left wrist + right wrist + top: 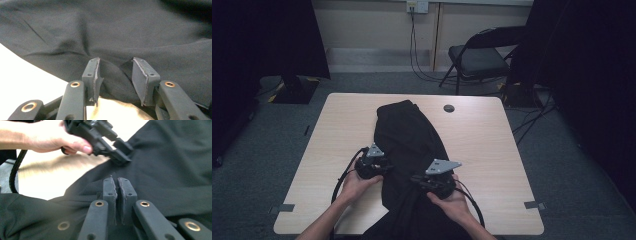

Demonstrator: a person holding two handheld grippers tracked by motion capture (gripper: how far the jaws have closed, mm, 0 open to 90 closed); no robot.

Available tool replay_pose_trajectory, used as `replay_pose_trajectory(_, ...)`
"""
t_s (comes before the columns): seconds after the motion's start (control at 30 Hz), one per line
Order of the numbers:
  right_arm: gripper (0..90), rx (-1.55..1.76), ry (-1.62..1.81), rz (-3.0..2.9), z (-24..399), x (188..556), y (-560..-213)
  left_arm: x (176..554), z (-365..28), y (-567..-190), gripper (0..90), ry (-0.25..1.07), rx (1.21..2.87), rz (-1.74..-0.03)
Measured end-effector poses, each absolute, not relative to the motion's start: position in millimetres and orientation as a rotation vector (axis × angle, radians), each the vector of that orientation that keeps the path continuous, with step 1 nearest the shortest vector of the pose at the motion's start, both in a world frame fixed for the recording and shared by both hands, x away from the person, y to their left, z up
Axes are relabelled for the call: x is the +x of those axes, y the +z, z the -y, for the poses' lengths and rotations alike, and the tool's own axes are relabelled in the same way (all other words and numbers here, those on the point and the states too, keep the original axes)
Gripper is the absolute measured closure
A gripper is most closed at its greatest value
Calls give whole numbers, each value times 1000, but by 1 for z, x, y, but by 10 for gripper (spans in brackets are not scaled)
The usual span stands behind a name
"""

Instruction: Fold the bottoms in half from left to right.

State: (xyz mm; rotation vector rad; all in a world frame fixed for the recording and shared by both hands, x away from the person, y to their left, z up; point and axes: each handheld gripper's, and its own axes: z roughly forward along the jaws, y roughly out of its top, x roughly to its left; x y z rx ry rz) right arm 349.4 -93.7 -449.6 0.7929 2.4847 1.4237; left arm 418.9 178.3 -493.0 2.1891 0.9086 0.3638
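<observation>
A black garment [409,145] lies lengthwise down the middle of the desk [492,150], its near end spilling over the front edge toward the person. The left tongs [115,75] sit at the garment's left border with their jaws spread, a fold of cloth rising between them but not pinched. The right tongs [117,195] rest on the cloth nearer the person, jaws pressed almost together; whether any fabric is caught between them cannot be told.

The likeliest slip is on the left: the jaws straddle a shallow ridge at the very edge, so clamping could catch just 1 layer, or none, and the cloth would slide out under any pull. If the right tongs hold nothing, a tug from 1 side alone could bunch the garment or drag more of it off the front edge.
</observation>
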Motion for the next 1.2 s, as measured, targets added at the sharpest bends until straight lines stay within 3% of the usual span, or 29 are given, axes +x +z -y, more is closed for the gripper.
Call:
replay_pose_trajectory(0.3,856,954,1406,-2362,174,332,-440,420,-179,-493,582,374,2186,-920)
replay_pose_trajectory(0.53,808,1033,1257,-2358,202,326,-452,420,-179,-493,581,370,2186,-920)
replay_pose_trajectory(0.57,759,1025,1245,-2354,203,324,-451,420,-179,-493,580,370,2186,-920)
replay_pose_trajectory(0.7,749,1023,1216,-2349,205,321,-449,421,-179,-493,580,375,2183,-930)
replay_pose_trajectory(0.77,722,1031,1221,-2342,207,319,-449,421,-180,-493,580,375,2181,-931)
replay_pose_trajectory(0.8,667,1028,1234,-2313,206,319,-448,421,-180,-493,580,376,2180,-931)
replay_pose_trajectory(0.93,639,992,1279,-2280,191,324,-439,421,-179,-493,577,384,2179,-936)
replay_pose_trajectory(1.2,669,881,1264,-2468,146,343,-458,421,-179,-493,576,386,2182,-931)
